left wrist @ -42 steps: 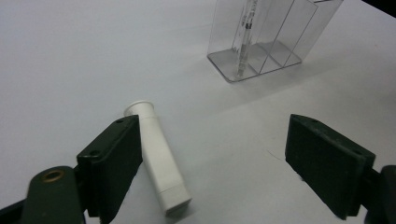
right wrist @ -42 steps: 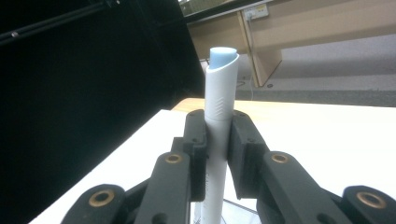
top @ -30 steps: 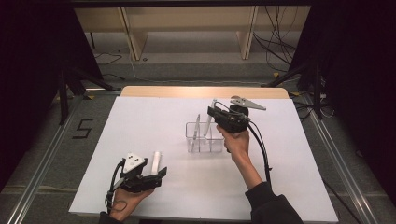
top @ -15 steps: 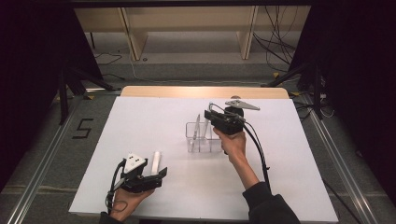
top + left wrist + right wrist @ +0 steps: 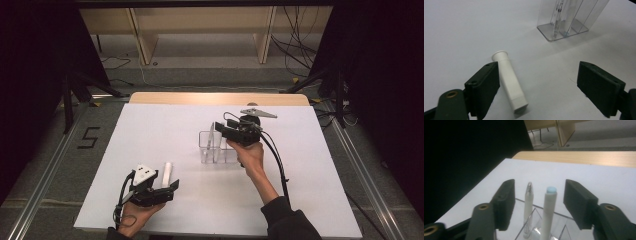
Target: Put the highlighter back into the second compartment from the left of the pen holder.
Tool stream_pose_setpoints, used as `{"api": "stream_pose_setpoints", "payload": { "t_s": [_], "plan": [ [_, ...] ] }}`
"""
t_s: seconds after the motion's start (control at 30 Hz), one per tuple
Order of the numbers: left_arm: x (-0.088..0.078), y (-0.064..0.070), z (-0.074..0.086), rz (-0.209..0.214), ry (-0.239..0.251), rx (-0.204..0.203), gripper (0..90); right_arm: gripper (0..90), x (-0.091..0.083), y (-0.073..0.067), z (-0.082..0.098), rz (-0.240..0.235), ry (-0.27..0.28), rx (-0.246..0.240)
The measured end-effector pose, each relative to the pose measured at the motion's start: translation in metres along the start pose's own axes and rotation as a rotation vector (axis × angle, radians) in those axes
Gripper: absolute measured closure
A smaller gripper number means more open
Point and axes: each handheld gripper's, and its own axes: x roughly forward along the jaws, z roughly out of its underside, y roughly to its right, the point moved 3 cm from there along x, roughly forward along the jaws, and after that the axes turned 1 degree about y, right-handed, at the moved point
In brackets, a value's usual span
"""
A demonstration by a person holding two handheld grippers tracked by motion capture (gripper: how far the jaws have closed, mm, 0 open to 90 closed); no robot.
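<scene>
- The white bench is seen from above, with a strip of bare wood along its far edge.
- A clear plastic holder with several compartments is set near the middle of the bench, a little toward the far edge.
- The right tool is held just above the holder's top; its jaws have just been opening and now stand apart, pressing on nothing.
- The left tool is rested near the bench's near left corner, its jaws spread wide.
- A white tube is laid flat on the bench beside the left tool's left jaw, its flared end pointed toward the holder; whether the jaw touches it cannot be told.
- Two pens are stood upright in the holder between the right tool's open jaws: a white pen with a blue tip and a pen with a silvery tip.
</scene>
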Motion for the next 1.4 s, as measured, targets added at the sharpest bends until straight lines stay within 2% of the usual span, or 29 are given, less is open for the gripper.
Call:
{"api": "stream_pose_setpoints", "payload": {
  "t_s": [0.13,0.23,0.37,0.43,0.83,1.0,1.1,1.4],
  "plan": [
    [0.0,0.0,0.0,-0.001,0.0,-0.001,17.7,37.5,-0.006,0.0,-0.004,0.008,0.018,-0.004],
    [0.0,0.0,0.0,-0.005,-0.004,-0.002,17.7,32.6,-0.016,-0.001,-0.006,0.026,0.023,-0.04],
    [0.0,-0.001,0.001,-0.007,-0.01,-0.004,17.7,30.9,-0.029,-0.003,-0.005,0.052,0.033,-0.095],
    [0.001,-0.001,0.0,-0.01,-0.007,-0.006,17.7,30.3,-0.035,-0.004,-0.003,0.057,0.041,-0.107],
    [0.002,-0.003,0.001,-0.019,-0.019,-0.011,17.7,29.4,-0.066,0.002,0.011,0.05,0.064,-0.109],
    [0.003,-0.003,0.002,-0.023,-0.03,-0.006,17.7,28.8,-0.078,0.003,0.02,0.055,0.07,-0.126],
    [0.004,-0.003,0.002,-0.031,-0.034,-0.012,17.7,28.5,-0.089,0.005,0.03,0.056,0.077,-0.124],
    [0.005,-0.004,0.003,-0.033,-0.046,-0.009,17.7,27.9,-0.105,0.007,0.05,0.045,0.088,-0.112]
  ]
}}
